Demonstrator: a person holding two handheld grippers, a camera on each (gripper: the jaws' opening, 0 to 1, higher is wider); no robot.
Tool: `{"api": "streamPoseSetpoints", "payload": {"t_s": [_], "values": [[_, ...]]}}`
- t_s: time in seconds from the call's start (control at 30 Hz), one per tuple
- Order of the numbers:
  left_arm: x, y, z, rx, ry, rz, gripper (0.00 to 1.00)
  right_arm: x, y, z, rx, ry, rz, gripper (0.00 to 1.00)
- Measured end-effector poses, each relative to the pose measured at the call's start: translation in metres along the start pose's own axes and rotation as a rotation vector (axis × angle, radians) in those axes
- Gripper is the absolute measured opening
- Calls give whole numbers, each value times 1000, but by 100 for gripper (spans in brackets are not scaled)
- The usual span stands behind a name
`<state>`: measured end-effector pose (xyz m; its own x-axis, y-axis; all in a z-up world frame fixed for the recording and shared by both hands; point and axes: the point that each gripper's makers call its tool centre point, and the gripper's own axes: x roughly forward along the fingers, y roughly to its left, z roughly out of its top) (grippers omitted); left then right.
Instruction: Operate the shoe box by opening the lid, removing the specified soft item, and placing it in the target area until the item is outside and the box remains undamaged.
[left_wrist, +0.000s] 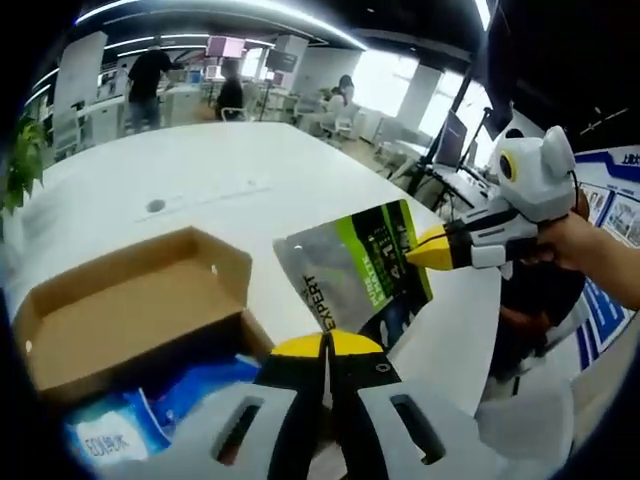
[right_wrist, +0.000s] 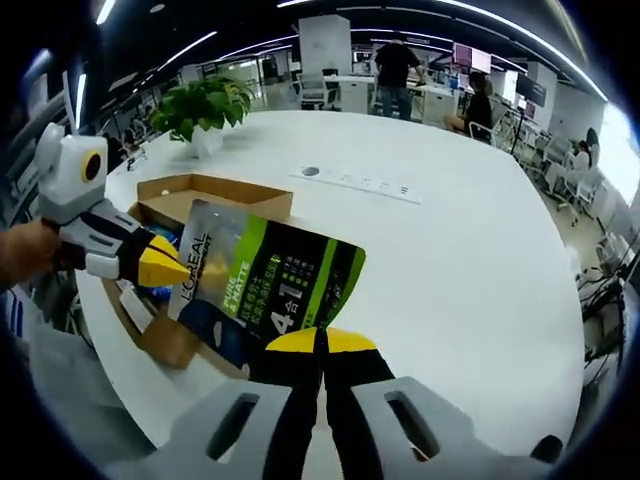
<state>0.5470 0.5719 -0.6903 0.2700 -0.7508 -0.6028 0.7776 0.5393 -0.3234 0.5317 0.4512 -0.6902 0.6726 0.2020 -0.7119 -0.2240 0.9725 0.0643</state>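
White and broad, the bench (right_wrist: 470, 250) carries everything, with a power strip (right_wrist: 362, 183) lying toward its middle and a potted plant (right_wrist: 205, 105) at a far edge. Near the bench edge closest to the person sits the open cardboard shoe box (left_wrist: 130, 300), lid off or folded back, its inside bare apart from a blue-and-white packet (left_wrist: 140, 420) lying at the near end.

Above the bench, just beside the box, hangs the silver-and-green pouch (right_wrist: 265, 285), the soft item, already clear of the box walls. Both claws have it. The left claw (left_wrist: 327, 345), its yellow-tipped jaws pressed together, pinches one edge of the pouch; the right claw (right_wrist: 320, 340), jaws likewise closed to a slit, pinches the opposite edge. Each claw shows in the other's view gripping its side of the pouch, with a hand (left_wrist: 585, 245) behind it.

Judging from this, the lid is dealt with and the removal is finished; the step in hand is the carry to the target area, though no marked spot can be made out. The next move likely calls for lowering the pouch onto open bench away from the box, then parting both claws without dragging the cardboard.
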Motion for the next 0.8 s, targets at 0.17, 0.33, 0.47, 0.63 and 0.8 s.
{"api": "streamPoseSetpoints", "payload": {"t_s": [0.17,0.33,0.47,0.63,0.8], "values": [[12,-1,-1,9,25,-5,0,7,-9,-7,6,17,-8,0],[24,2,-4,22,59,-3,0,17,-16,-14,13,33,-12,0],[33,5,-6,38,93,6,0,25,-21,-19,16,43,-13,0],[45,10,-9,53,130,20,0,35,-27,-23,16,52,-17,0],[58,12,-11,115,180,33,0,44,-35,-26,9,57,-26,0]]}}
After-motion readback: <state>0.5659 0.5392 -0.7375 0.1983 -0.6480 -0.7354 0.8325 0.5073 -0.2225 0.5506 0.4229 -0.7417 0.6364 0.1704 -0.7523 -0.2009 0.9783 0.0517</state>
